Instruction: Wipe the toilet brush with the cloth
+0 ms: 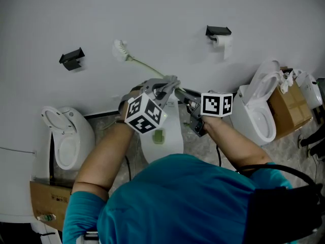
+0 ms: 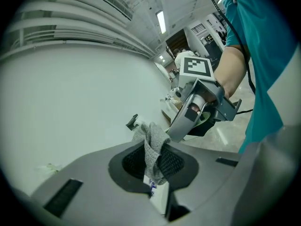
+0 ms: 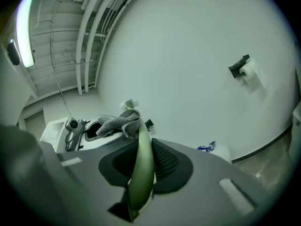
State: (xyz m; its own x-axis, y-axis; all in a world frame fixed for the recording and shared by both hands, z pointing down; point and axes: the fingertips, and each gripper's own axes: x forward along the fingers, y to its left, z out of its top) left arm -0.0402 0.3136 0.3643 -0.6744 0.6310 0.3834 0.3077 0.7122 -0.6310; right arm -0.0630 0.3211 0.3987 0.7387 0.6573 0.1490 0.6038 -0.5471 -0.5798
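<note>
**Left gripper (image 2: pixel 153 161) pinching the cloth (image 2: pixel 153 142), right gripper (image 3: pixel 141 166) clamping the brush**

I am holding my left gripper with its jaws closed on a fold of the grey cloth, and the rest of the cloth is bunching up past the jaw tips. I am squeezing my right gripper's jaws together on the green handle (image 3: pixel 142 159) of the toilet brush (image 1: pixel 138 61), low on the shaft. I am holding the brush in the air, not resting it on anything. It is slanting up and away to my left, and its white bristle head (image 1: pixel 121 49) is showing against the pale wall (image 1: pixel 167 9). In the right gripper view the cloth is draping against the handle just beyond my right jaws. I am keeping both grippers close together above the white toilet (image 1: pixel 163 142) in front of me.
</note>
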